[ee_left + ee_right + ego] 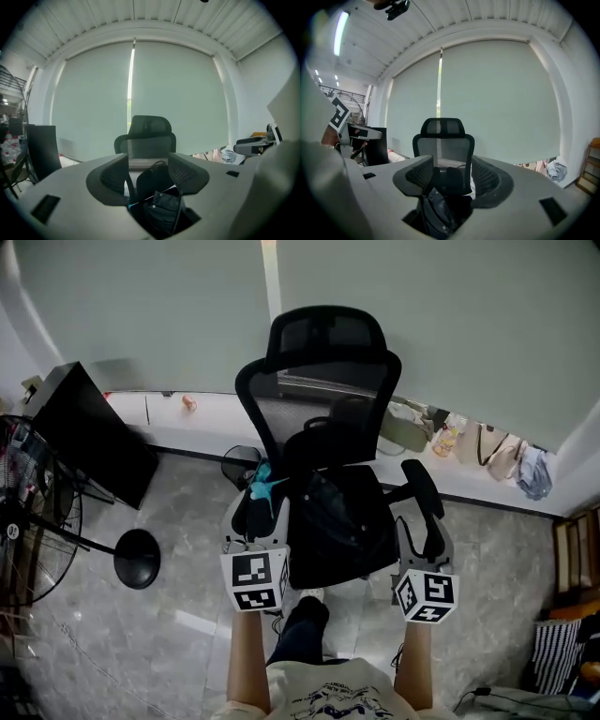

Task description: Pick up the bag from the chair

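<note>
Bag [333, 521] rests on chair [323, 343] ahead of left claw [149, 169] and right claw [452, 176], both released.

On the seat of the chair [323, 362], propped against its back: the bag [337, 517]. Just before the seat, left tool [248, 526] by the left corner, right tool [424, 545] by the right armrest, neither touching the bag. Behind the chair, a ledge [211, 413]. Farther left, a panel [89, 437] and a fan [42, 521].
</note>
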`<action>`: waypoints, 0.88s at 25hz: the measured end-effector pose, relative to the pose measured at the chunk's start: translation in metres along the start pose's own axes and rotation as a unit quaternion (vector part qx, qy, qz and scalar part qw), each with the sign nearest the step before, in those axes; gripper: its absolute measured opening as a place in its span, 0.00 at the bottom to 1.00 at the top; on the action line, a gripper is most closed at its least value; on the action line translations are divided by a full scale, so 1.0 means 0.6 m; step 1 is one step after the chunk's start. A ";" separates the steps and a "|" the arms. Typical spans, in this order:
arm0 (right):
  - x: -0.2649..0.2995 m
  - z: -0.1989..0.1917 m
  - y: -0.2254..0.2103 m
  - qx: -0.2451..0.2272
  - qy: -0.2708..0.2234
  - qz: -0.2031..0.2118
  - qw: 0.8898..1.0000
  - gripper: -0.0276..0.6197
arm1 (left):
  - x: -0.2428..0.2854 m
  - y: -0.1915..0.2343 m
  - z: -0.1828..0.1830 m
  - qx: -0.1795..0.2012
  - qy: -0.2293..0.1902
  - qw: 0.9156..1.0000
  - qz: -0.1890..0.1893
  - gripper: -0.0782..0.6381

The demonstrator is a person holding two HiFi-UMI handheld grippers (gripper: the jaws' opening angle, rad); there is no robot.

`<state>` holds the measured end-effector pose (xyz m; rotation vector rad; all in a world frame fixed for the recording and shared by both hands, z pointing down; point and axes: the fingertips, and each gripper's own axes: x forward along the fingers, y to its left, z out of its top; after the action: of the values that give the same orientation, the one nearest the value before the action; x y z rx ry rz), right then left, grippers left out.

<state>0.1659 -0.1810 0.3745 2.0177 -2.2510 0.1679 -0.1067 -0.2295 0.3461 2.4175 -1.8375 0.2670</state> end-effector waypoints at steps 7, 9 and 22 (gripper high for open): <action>0.113 0.007 -0.008 0.006 0.021 -0.014 1.000 0.46 | 0.133 0.036 0.008 0.001 0.021 0.999 -0.024 0.47; 0.132 0.001 -0.015 0.009 0.033 -0.014 0.999 0.46 | 0.160 0.036 0.004 0.000 0.032 0.999 -0.029 0.47; 0.166 -0.101 -0.001 0.033 0.112 0.010 0.993 0.47 | 0.240 0.028 -0.083 -0.001 0.096 0.993 -0.073 0.47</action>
<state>0.1566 -0.2694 0.4500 1.8990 -2.1529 0.4532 -0.0897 -0.3611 0.4225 2.4150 -1.5720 0.4661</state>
